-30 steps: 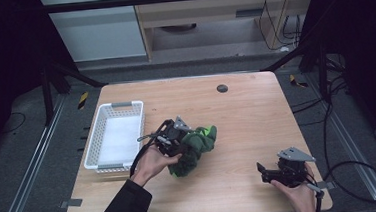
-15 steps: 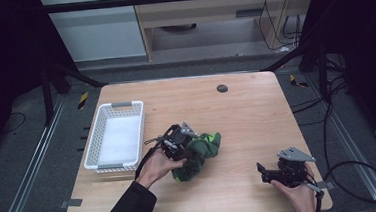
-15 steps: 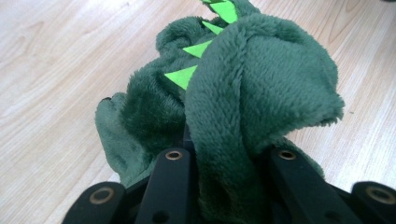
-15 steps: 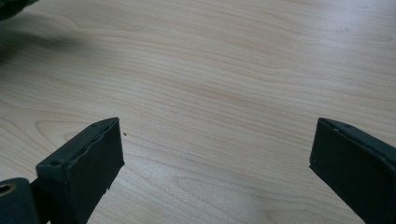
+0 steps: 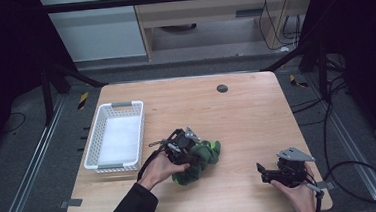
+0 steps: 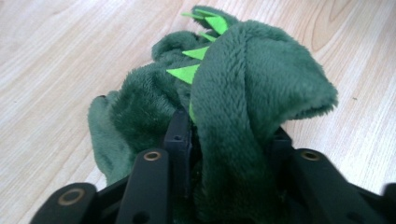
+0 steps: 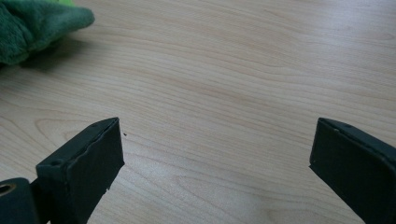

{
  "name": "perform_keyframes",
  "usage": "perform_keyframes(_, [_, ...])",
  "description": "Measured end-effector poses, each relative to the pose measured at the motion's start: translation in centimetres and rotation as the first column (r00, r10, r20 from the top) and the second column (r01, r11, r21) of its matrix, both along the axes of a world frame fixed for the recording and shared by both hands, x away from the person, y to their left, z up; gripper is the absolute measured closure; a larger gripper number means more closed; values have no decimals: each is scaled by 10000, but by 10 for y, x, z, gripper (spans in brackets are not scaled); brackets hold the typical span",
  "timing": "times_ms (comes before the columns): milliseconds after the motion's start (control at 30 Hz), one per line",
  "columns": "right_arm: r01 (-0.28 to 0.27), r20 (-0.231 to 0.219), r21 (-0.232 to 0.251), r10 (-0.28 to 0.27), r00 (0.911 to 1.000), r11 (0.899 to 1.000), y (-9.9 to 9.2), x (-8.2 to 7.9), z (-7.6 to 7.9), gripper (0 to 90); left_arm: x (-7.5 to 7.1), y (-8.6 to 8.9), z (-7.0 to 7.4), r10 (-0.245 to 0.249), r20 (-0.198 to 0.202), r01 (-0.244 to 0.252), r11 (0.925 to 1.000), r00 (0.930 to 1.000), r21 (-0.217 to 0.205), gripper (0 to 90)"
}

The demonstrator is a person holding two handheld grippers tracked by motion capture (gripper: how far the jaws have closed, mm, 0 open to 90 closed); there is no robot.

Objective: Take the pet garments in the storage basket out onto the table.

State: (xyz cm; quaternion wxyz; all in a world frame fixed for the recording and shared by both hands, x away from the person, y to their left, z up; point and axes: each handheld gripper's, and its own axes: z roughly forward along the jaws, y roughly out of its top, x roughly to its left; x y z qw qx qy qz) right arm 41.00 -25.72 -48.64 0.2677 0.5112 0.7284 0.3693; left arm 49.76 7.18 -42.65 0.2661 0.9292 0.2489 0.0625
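My left gripper (image 5: pixel 191 145) pinches the green plush toy (image 5: pixel 202 157) on the table (image 5: pixel 247 117), right of the white basket (image 5: pixel 115 136). My right gripper (image 5: pixel 267 172) rests near the table's front right corner, jaws spread, holding nothing.

Even overhead light fell on the desk (image 5: pixel 236 112), while the surroundings in the high view sank into near black. That view was soft and low in detail. The left gripper view was sharp on the green plush (image 6: pixel 243 93); the near jaws blurred. In the right gripper view a faint shadow lay under the plush edge.
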Motion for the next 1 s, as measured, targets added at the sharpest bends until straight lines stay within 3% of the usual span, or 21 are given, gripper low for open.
perform_keyframes(333, [11,-46,100,-10,10000,9999,0,0,1,28,-1,1,0,-236,-16,236,9997,9997,-64,413])
perform_keyframes(667, [10,-32,35,-10,10000,10000,-1,0,0,28,-7,7,8,-239,445,263,9982,9987,-535,260])
perform_keyframes(1000, [44,-96,62,-43,9999,10000,-2,1,-1,27,-13,17,18,-127,859,218,9941,9962,-1062,222])
